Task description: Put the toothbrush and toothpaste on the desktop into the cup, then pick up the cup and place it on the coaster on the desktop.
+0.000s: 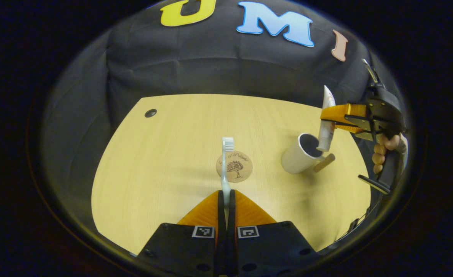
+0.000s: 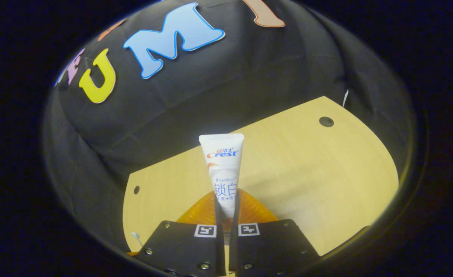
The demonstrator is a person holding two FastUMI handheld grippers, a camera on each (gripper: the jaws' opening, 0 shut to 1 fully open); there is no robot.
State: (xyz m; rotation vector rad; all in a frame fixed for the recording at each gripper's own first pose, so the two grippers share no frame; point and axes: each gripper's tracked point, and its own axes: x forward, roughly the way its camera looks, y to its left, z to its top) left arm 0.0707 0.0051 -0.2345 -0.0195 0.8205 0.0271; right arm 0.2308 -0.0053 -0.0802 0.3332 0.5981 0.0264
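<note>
While black cloth walls the pale wooden bench point(image 1: 165, 161), my left gripper point(image 1: 226, 196) clamps the white toothbrush point(image 1: 226, 165) upright. My right gripper point(image 1: 336, 119) pinches the white toothpaste tube point(image 2: 223, 169), its lower end inside the white cup point(image 1: 301, 154) near the bench's right edge. Between them lies the round wooden coaster point(image 1: 237, 167).

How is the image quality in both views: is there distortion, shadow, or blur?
Left gripper view: the pale wooden desktop bulges from the fisheye lens, and the white cup casts a soft shadow. Right gripper view: the white toothpaste tube is sharp, and the desktop edge bends.
</note>
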